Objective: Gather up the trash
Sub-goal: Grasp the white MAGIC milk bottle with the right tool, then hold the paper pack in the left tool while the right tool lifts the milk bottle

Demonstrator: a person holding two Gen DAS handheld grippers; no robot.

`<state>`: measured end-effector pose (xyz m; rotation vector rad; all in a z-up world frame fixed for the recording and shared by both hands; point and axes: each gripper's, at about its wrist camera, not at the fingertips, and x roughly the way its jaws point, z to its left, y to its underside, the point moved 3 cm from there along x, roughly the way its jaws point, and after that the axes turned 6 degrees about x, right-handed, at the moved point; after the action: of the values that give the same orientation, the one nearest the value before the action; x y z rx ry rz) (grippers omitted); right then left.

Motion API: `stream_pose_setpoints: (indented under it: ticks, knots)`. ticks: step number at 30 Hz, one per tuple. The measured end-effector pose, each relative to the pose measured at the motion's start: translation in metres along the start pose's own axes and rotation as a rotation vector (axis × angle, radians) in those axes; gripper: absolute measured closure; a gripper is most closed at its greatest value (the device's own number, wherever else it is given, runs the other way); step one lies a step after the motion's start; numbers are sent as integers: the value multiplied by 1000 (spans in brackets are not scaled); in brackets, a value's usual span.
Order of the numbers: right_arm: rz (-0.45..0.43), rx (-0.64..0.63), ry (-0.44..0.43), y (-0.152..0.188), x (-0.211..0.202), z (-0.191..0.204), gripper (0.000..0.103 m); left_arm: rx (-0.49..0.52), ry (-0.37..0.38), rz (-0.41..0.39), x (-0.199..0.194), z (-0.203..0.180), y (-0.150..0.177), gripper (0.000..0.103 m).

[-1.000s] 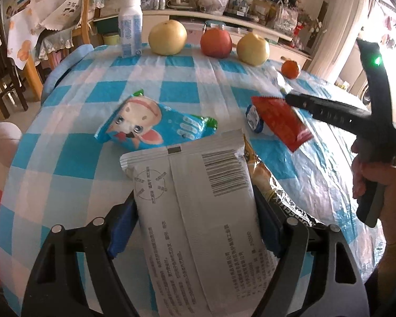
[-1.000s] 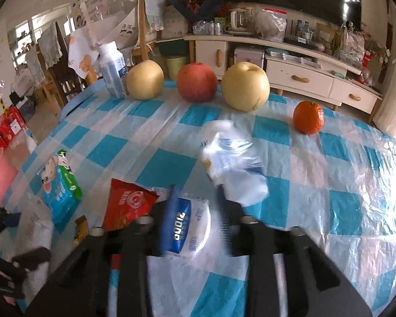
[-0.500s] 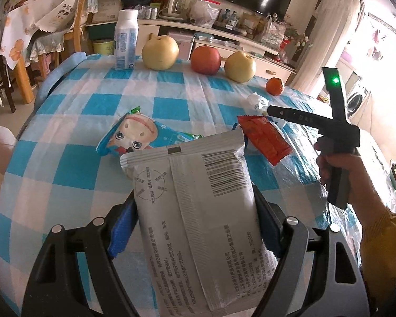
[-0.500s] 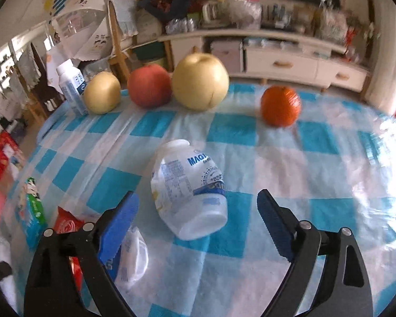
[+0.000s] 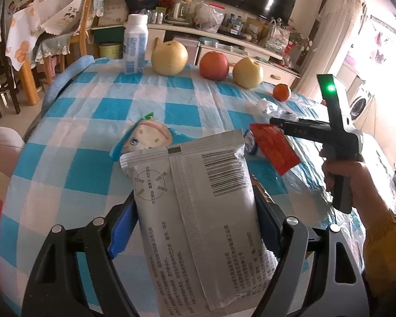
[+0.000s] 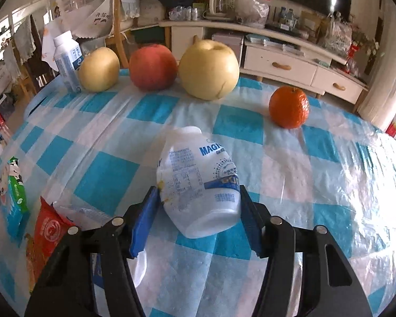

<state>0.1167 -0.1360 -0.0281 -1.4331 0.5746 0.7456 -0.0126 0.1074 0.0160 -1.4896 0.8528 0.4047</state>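
My left gripper [image 5: 195, 227] is shut on a silver snack bag [image 5: 198, 211] and holds it above the checked table [image 5: 92, 111]. My right gripper [image 6: 199, 219] has its blue pads against both sides of a crushed white plastic bottle [image 6: 198, 182] lying on the table; the same gripper shows in the left wrist view [image 5: 301, 126]. A red wrapper [image 5: 274, 148] [image 6: 47, 229], a blue cartoon snack bag [image 5: 145, 137] [image 6: 13, 195] and a small white packet [image 6: 137, 264] lie on the cloth.
At the far edge stand an upright white bottle [image 6: 66, 60], two pears [image 6: 208, 68], a red apple [image 6: 153, 66] and an orange [image 6: 289, 107]. Chairs and a low cabinet [image 6: 277, 63] lie beyond the table.
My right gripper let go of the small white packet, moved forward and closed its pads onto the crushed bottle. My left gripper has risen slightly with the silver bag.
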Motion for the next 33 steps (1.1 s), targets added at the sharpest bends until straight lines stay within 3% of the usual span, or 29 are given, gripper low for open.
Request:
stream_pose_setpoints:
  ticks: [9,23,28,30,33]
  knots:
    - [-98,44,-30,2,-40,5,43,-16,-27,-37,-9,15,-2,23]
    - [-159,191,-111,28,-97,16,43,-45,-68,-113,-34,41,-5,23]
    - [-159,199,-134,43,-111,32,43,-73,-54,-144,-45,55,-3,31]
    - [-154,203,-145,49,-114,39,43,-85,-46,-117,-40,59,-1,39]
    - [-145,195,-151,61,-121,52,43,-99,-42,-79,-34,64,3,40]
